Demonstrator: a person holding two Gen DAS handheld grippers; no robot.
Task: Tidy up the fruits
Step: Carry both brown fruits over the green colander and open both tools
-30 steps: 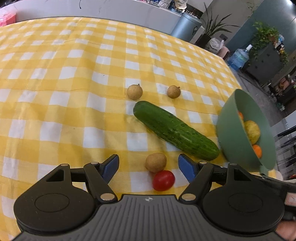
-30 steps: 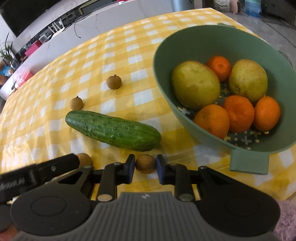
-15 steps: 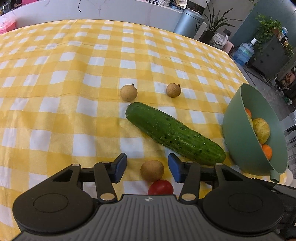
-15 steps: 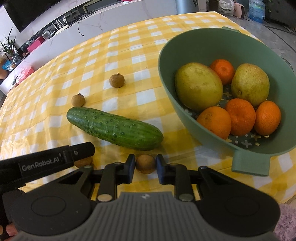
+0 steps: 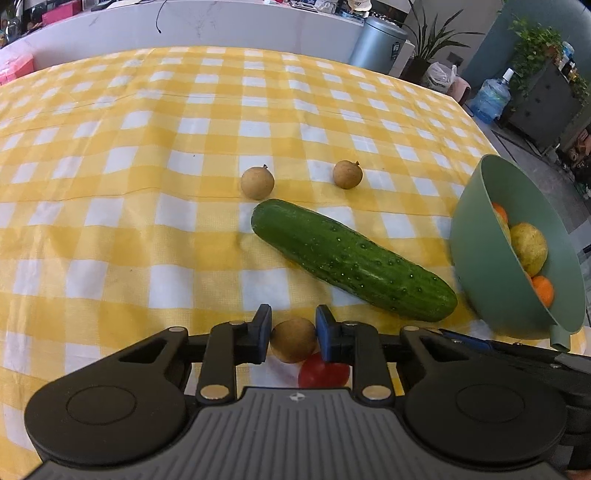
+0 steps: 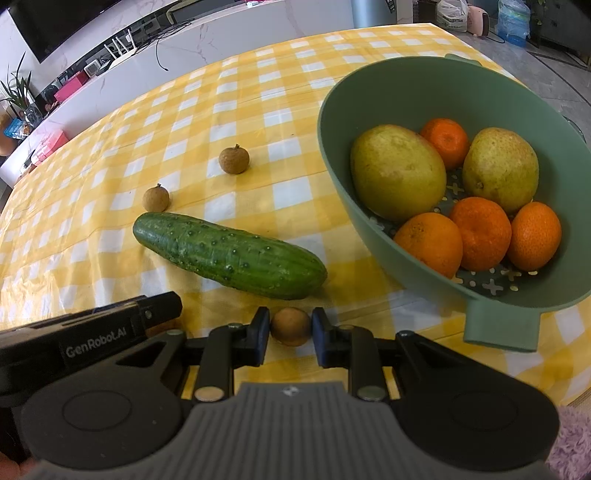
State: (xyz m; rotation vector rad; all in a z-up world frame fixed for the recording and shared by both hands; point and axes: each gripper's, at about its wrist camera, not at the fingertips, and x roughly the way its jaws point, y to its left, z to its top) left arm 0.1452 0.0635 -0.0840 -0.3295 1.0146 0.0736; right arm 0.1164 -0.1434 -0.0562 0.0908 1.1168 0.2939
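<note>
My left gripper (image 5: 293, 326) has its jaws closing tight on a brown longan (image 5: 293, 343), both blue pads pressing its sides. A cherry tomato (image 5: 324, 373) lies just behind that longan, partly hidden by the gripper body. My right gripper (image 6: 290, 320) is shut on another longan (image 6: 290, 329), low over the cloth. Beyond both lies a cucumber (image 5: 351, 258) (image 6: 229, 254). Two more longans (image 5: 257, 182) (image 5: 347, 174) rest past it. The green colander bowl (image 6: 406, 92) at the right holds two pears (image 6: 397, 171) and several mandarins (image 6: 480, 232).
A yellow and white checked tablecloth (image 5: 147, 147) covers the table. The left gripper's black body (image 6: 92, 332) shows at the lower left of the right wrist view. A white counter (image 5: 221, 22), a bin, plants and a water bottle stand beyond the table's far edge.
The left jaws went from wide open to closed on the longan between them. The right gripper stayed still, holding its longan throughout.
</note>
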